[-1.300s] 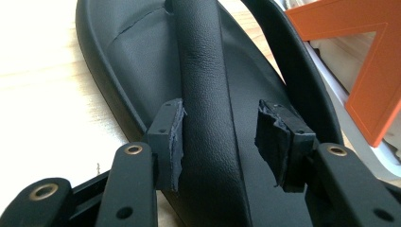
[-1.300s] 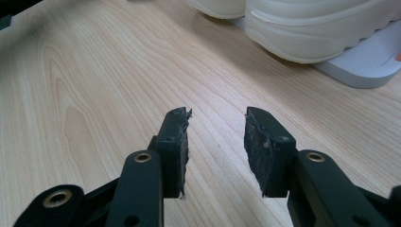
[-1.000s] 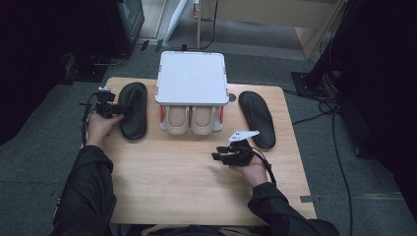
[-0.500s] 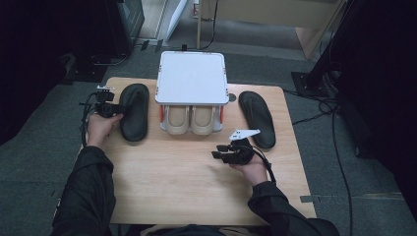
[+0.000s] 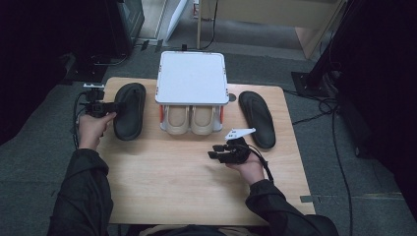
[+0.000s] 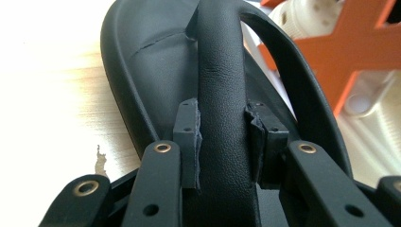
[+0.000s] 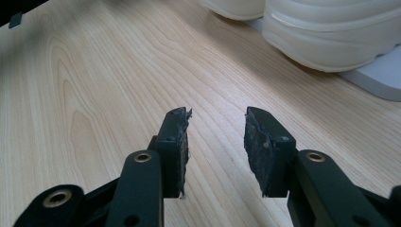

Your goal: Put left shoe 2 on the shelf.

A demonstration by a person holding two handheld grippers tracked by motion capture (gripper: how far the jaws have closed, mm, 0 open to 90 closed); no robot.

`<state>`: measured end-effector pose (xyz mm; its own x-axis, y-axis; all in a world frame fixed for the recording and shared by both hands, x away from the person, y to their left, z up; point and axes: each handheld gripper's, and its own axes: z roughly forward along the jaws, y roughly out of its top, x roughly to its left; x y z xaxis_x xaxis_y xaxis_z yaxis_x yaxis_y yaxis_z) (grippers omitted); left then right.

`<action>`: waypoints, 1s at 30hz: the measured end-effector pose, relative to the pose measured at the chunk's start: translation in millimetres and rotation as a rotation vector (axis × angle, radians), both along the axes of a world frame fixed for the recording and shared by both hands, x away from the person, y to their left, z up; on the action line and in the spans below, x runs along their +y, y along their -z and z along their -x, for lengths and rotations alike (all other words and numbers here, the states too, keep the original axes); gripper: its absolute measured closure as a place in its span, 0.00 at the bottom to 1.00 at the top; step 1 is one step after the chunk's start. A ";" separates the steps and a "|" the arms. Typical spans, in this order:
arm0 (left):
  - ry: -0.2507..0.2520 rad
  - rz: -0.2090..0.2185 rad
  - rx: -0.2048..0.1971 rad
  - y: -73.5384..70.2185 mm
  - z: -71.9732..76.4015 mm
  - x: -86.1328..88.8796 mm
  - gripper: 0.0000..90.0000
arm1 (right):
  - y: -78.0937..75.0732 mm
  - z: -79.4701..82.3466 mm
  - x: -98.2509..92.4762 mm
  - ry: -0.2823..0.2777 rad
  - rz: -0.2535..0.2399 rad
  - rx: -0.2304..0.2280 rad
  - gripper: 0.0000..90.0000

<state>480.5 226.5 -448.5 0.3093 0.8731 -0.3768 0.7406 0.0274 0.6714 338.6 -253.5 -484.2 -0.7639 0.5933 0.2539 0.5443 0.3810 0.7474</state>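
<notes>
Black sandal (image 5: 129,117), cream shoes (image 5: 191,119) (orange-trimmed white rack (image 5: 192,78)) — pale wood-grain table (image 5: 172,182).

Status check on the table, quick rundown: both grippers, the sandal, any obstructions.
Left gripper just closed on the left black sandal strap. Right gripper open, empty, above bare table. White rack with cream shoes close beside the sandal.

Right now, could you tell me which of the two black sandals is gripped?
The black sandal left of the rack: the left gripper clamps its strap. The right-hand sandal lies untouched.
</notes>
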 end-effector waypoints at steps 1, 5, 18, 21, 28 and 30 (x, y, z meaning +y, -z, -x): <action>0.000 0.008 0.001 -0.8 1.1 -0.2 0.76 | -0.7 0.0 0.2 0.000 -0.002 0.001 0.67; 0.001 -0.019 0.006 -10.1 1.4 -1.0 0.76 | -4.7 -0.3 -1.1 0.011 -0.009 -0.012 0.67; 0.004 -0.047 -0.030 -66.7 -8.1 -10.8 0.76 | -7.9 -3.2 -2.7 0.008 -0.011 -0.026 0.67; 0.011 -0.051 -0.040 -81.3 -12.0 -15.4 0.76 | -8.2 -2.8 -2.7 0.007 -0.010 -0.026 0.67; 0.030 -0.037 -0.075 -117.4 -22.2 -32.3 0.76 | -5.6 -1.6 0.6 0.000 0.001 -0.017 0.67; 0.039 -0.051 -0.086 -127.7 -24.6 -40.3 0.76 | -5.8 -1.4 1.1 -0.004 0.001 -0.024 0.67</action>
<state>505.2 186.2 -320.8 0.3729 0.8769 -0.3032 0.6803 -0.0361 0.7321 340.0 -252.4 -478.4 -0.7718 0.5907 0.2354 0.5251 0.3835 0.7597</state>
